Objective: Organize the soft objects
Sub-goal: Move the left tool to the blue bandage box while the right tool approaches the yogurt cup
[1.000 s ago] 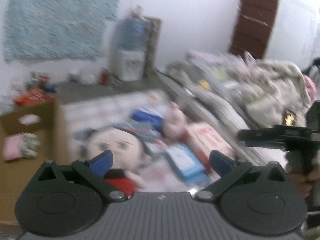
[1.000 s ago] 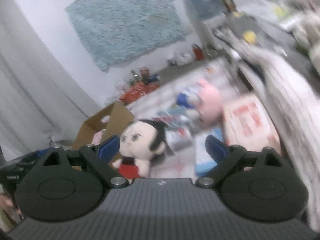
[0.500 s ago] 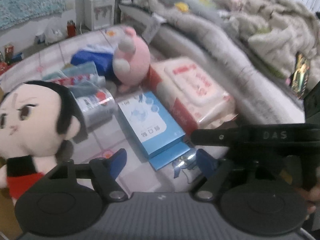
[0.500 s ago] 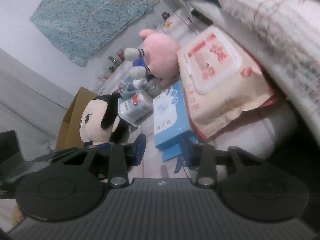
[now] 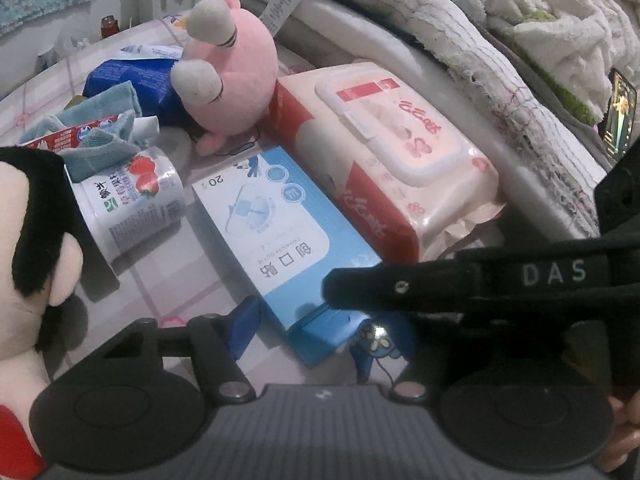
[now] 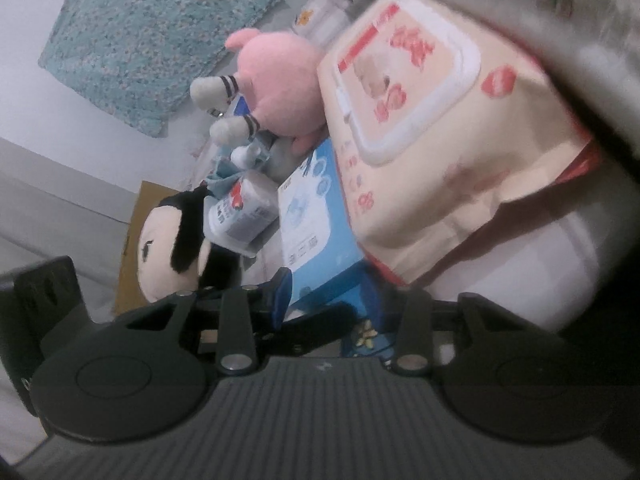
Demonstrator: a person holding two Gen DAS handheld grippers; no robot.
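**Stock on the bed: soft goods, one carton**

Wipes pack [image 5: 400, 152]: lying against the bedding, likely heavy and squashy. You are better gripping its body than its lid.

Pink plush [image 5: 236, 76]: leaning at the pack's far end, light and yielding anywhere.

Blue box [image 5: 280, 224]: lying beside the pack, light but crushable card.

Your right gripper [image 6: 326, 300], jaws just closing, seems to be pinching the box's near end. Your left gripper [image 5: 308, 338], also just closing, is standing half open around it.

The pink plush toy [image 5: 236, 68] and the black-haired doll [image 5: 28, 248] are matt, fuzzy cloth. The wipes pack [image 5: 392, 160] is glossy, crinkled plastic film with a smooth hard lid. The blue box [image 5: 280, 236] is smooth card. The blanket [image 5: 460, 32] is coarse, frayed cloth.
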